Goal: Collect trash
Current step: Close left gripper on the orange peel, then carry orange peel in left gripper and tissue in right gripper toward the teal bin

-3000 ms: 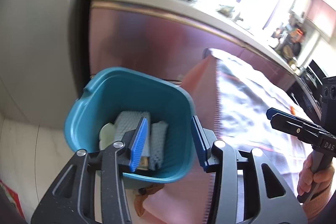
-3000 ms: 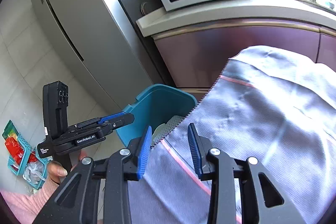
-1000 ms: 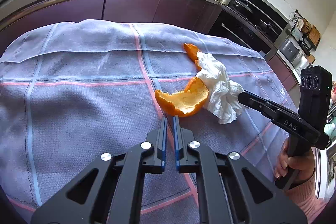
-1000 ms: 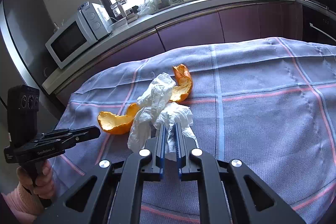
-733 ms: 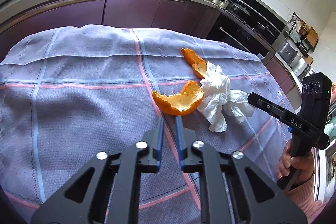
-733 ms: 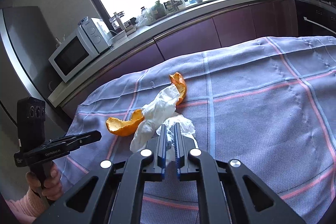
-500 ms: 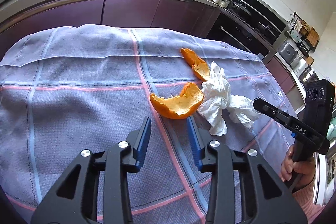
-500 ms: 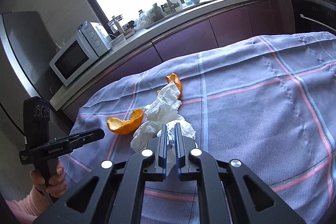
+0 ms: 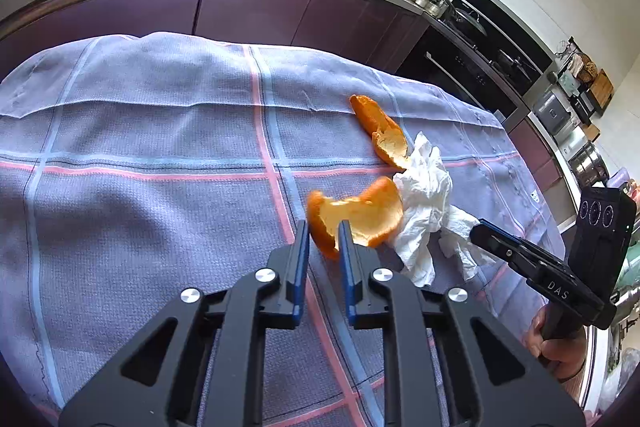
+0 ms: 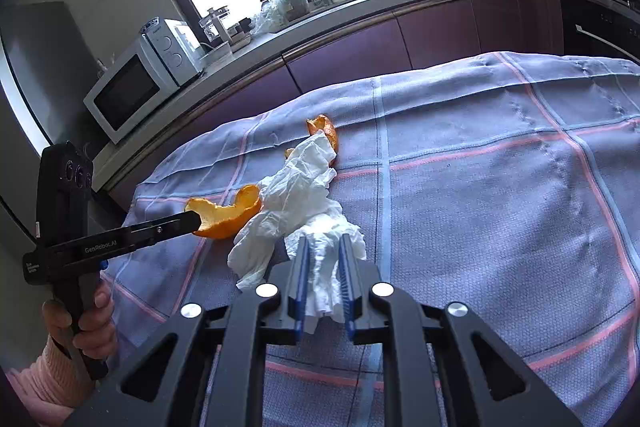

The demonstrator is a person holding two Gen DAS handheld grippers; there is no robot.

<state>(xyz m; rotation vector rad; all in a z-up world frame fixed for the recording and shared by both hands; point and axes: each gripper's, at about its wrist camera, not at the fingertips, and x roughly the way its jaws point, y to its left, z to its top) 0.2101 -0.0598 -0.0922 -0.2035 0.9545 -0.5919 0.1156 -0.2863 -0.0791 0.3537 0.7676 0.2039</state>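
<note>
A big curved orange peel [image 9: 360, 215] lies on the purple checked tablecloth [image 9: 140, 155], and my left gripper [image 9: 323, 231] is shut on its near edge. It also shows in the right wrist view [image 10: 228, 213]. A second orange peel [image 9: 380, 131] lies farther back [image 10: 326, 131]. A crumpled white tissue [image 9: 424, 203] sits between them. My right gripper [image 10: 323, 247] is shut on the tissue's near end [image 10: 304, 195].
A kitchen counter [image 10: 360, 7] with a microwave [image 10: 136, 87], a tap and bottles runs behind the table. An oven and shelves [image 9: 500, 55] stand at the right. The tablecloth's far edge [image 9: 160, 39] drops off towards purple cabinets.
My left gripper opened, moved forward to the big orange peel and closed on its edge. My right gripper stays shut on the tissue and has pulled it slightly back.
</note>
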